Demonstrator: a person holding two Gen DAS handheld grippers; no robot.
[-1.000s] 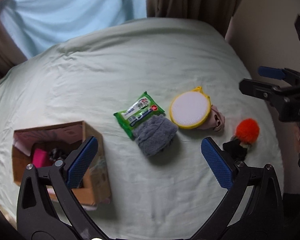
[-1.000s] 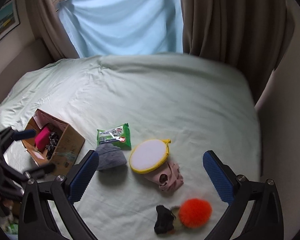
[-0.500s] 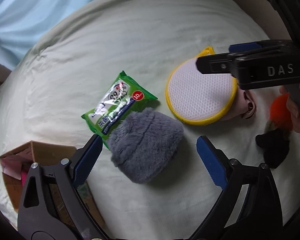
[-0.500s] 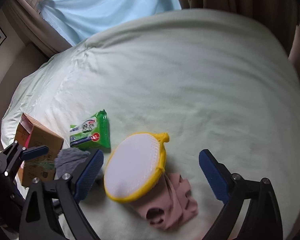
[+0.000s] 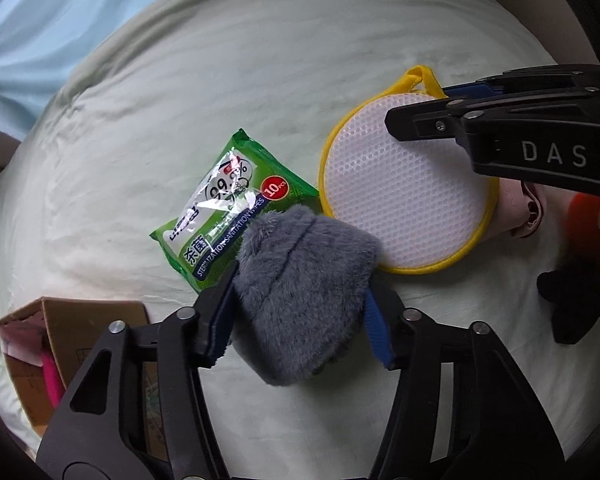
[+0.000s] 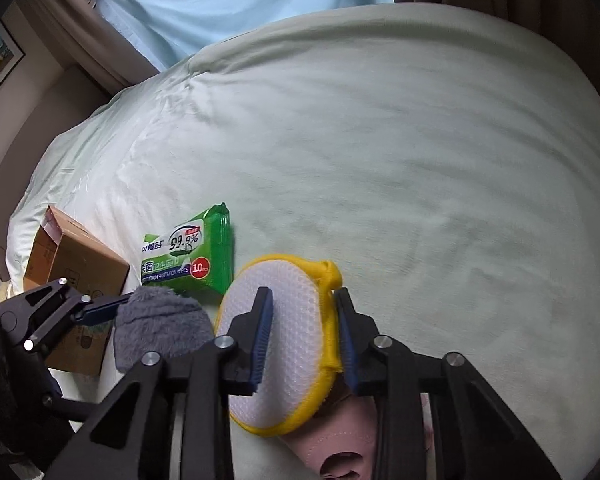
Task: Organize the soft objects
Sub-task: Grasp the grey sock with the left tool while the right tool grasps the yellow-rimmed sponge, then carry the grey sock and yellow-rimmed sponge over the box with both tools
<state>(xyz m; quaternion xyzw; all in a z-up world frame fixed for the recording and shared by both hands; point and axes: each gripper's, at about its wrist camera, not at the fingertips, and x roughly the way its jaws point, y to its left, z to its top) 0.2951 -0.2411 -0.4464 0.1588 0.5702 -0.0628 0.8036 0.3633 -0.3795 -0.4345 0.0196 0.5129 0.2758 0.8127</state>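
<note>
My left gripper (image 5: 300,320) is shut on a grey fuzzy cloth (image 5: 300,300), which lies on the pale green bed and overlaps a green wipes pack (image 5: 228,208). My right gripper (image 6: 304,340) is shut on a round white sponge with a yellow rim (image 6: 296,344), squeezing its right half. In the left wrist view the right gripper (image 5: 500,136) reaches over the sponge (image 5: 404,204). The grey cloth (image 6: 160,328) and left gripper (image 6: 80,312) show in the right wrist view. A pink cloth (image 6: 340,440) lies under the sponge.
An open cardboard box (image 5: 60,344) with pink items stands at the left on the bed; it also shows in the right wrist view (image 6: 76,264). A black item (image 5: 572,304) and an orange pom-pom (image 5: 584,220) lie at the right. The wipes pack (image 6: 188,256) lies behind the cloth.
Both grippers came down onto the bed and closed: the left on the grey cloth, the right on the round sponge. Both were open half a second ago.
</note>
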